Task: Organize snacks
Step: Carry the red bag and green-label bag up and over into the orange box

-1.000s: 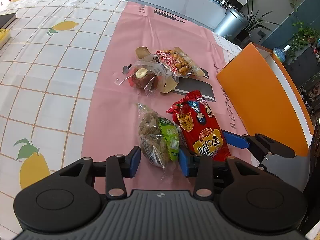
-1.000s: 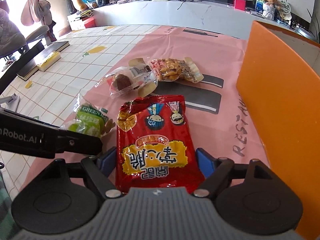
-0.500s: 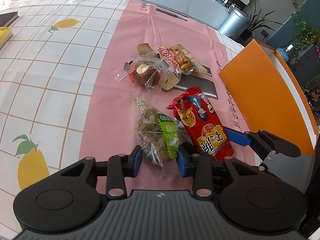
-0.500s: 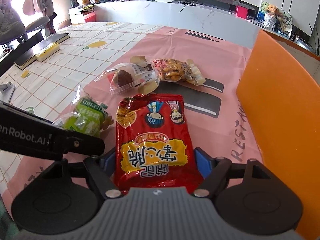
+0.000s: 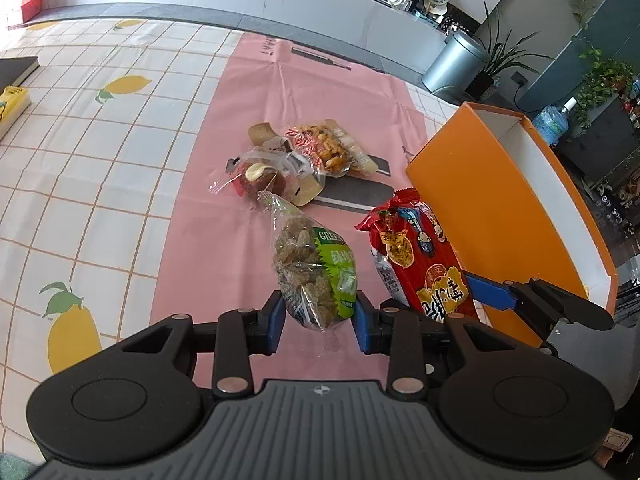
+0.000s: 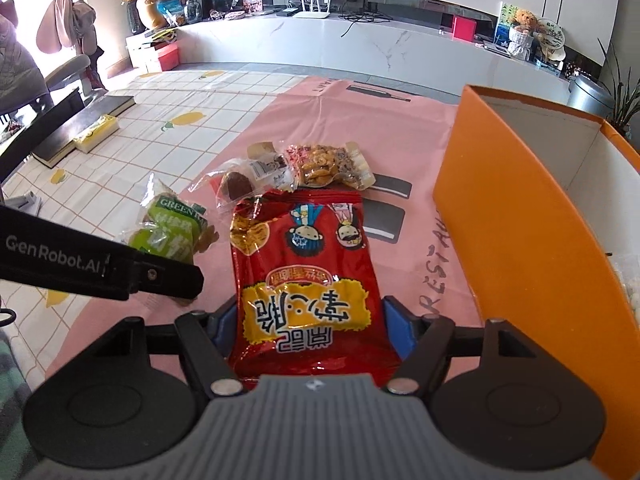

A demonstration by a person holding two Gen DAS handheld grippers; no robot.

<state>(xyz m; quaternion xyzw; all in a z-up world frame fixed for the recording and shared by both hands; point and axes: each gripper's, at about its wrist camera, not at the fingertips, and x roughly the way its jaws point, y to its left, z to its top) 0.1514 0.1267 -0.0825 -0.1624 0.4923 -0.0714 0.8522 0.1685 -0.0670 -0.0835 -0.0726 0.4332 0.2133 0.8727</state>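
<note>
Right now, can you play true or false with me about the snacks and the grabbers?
1. The left gripper is pinching the green raisin bag. True.
2. The right gripper holds a blue packet. False: it holds the red snack packet.
3. The orange box sits on the right side of the pink mat. True.
4. The nut packet is already inside the orange box. False: it lies on the pink mat, beside the clear-wrapped pastry.
5. Both grippers are empty. False: each is closed on a snack.
</note>
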